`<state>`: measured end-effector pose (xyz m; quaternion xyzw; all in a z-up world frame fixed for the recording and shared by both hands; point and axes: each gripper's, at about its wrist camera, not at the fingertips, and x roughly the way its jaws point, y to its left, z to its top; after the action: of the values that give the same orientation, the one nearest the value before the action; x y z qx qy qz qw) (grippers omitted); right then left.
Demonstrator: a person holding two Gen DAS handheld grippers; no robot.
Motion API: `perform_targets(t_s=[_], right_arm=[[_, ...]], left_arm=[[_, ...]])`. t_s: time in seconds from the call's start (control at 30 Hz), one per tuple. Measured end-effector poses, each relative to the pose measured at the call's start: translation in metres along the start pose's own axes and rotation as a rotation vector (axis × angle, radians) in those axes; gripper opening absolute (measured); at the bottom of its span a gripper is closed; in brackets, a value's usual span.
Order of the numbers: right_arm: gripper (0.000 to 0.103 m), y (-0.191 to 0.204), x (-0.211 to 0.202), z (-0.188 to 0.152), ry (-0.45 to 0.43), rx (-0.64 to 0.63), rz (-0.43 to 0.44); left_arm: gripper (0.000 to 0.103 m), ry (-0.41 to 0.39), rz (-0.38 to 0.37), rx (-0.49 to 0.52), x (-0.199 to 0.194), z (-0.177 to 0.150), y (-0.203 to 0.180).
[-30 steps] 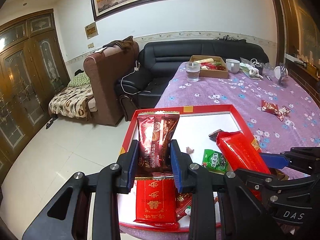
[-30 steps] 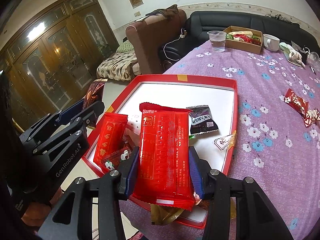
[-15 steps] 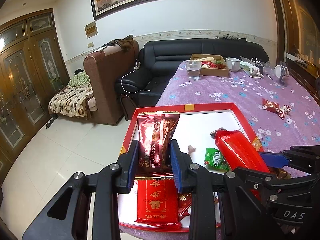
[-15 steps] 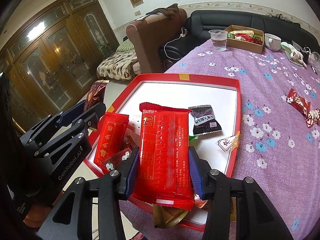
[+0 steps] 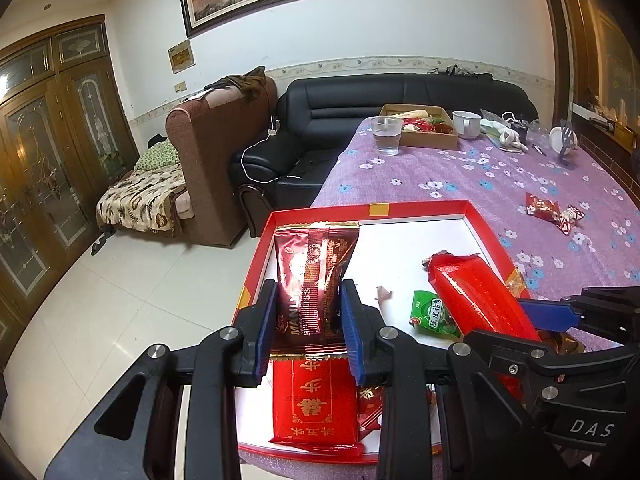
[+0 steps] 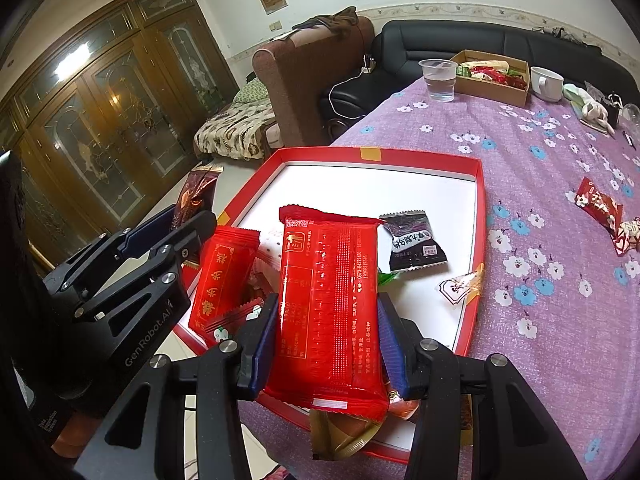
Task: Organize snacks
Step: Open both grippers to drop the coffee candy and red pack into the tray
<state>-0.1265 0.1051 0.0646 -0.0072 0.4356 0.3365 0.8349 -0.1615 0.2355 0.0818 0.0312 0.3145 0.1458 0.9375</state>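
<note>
Two held packets over red tray (image 6: 478,240)

Left gripper (image 5: 308,320) is clamping a brown packet (image 5: 316,276), tilting downward. Right gripper (image 6: 328,340) is pinching a red packet (image 6: 330,296), tilting more steeply, near the left one.

We cannot read the small print on the black packet (image 6: 416,242). The right tool (image 6: 326,344) hides most of a gold wrapper (image 6: 340,436) beneath it.
</note>
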Motion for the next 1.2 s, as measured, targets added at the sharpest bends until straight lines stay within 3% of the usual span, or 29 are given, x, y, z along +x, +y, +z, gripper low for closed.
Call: perform_targets(t_s=[1.2], right_arm=[[0.049,-0.008,-0.012,0.003,-0.031,0.018,-0.022]], left_arm=[[0.032,0.01,0.057,-0.011,0.003,0.002,0.003]])
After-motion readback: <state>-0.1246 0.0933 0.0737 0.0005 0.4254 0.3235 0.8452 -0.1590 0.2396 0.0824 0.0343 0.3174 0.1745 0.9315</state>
